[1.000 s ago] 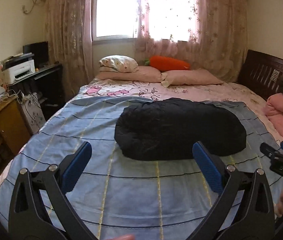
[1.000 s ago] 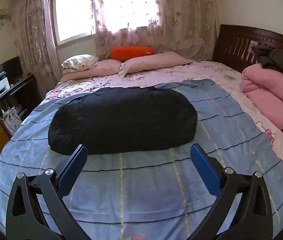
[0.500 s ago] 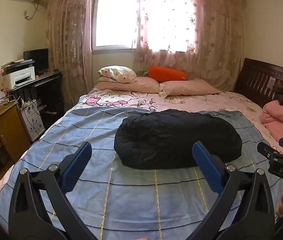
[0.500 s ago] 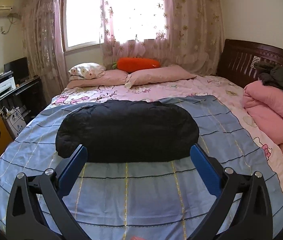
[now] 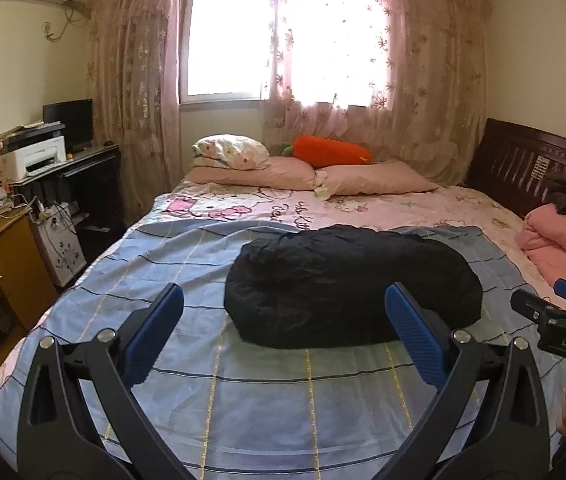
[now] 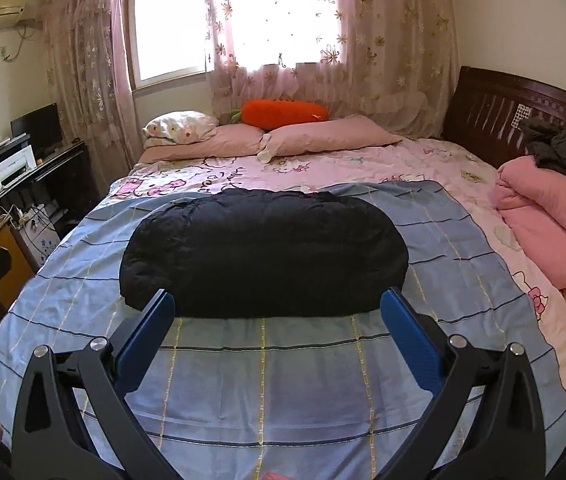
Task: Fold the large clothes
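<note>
A black padded garment [image 5: 353,286] [image 6: 263,254] lies folded into a wide flat bundle on the blue checked sheet [image 5: 267,384] [image 6: 267,364] in the middle of the bed. My left gripper [image 5: 283,320] is open, held above the sheet on the near side of the bundle, nothing between its blue pads. My right gripper [image 6: 277,316] is open too, its fingers wide apart and framing the near edge of the garment from above. Part of the right gripper's body shows at the right edge of the left wrist view.
Pink pillows [image 6: 323,136] and an orange carrot cushion [image 6: 283,111] lie at the far side under the curtained window. A folded pink quilt [image 6: 551,224] with dark clothes on it sits at the right by the dark headboard [image 6: 495,116]. A desk with a printer [image 5: 37,156] stands left.
Both grippers have risen and drawn back from the bed, so the garment looks smaller and lower in view. Both stay open; the garment has not moved.
</note>
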Demonstrator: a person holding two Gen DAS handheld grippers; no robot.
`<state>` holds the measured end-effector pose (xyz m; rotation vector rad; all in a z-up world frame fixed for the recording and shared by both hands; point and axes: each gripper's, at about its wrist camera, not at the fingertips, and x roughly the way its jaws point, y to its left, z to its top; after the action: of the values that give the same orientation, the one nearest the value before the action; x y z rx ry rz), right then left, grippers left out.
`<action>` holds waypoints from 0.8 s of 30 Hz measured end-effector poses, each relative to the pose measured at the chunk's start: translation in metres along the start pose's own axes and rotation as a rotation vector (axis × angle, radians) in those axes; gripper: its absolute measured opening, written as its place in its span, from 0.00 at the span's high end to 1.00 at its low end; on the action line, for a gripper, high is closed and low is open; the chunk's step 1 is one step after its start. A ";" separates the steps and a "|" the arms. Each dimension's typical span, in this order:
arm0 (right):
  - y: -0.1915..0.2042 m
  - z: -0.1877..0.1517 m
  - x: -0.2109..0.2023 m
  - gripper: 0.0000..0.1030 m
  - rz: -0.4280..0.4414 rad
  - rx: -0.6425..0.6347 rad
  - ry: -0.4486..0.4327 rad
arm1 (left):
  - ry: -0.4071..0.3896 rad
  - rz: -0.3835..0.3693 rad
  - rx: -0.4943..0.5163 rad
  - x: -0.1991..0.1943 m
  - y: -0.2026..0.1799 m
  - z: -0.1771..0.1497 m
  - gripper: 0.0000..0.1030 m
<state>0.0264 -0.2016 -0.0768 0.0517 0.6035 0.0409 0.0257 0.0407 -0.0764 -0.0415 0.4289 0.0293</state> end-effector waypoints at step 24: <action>-0.004 0.020 -0.014 0.01 -0.028 -0.016 0.007 | 0.026 -0.048 0.000 0.013 -0.005 0.005 0.02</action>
<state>0.0263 -0.2068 -0.0522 0.0279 0.6110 0.0186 0.0396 0.0358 -0.0773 -0.0526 0.4533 -0.0180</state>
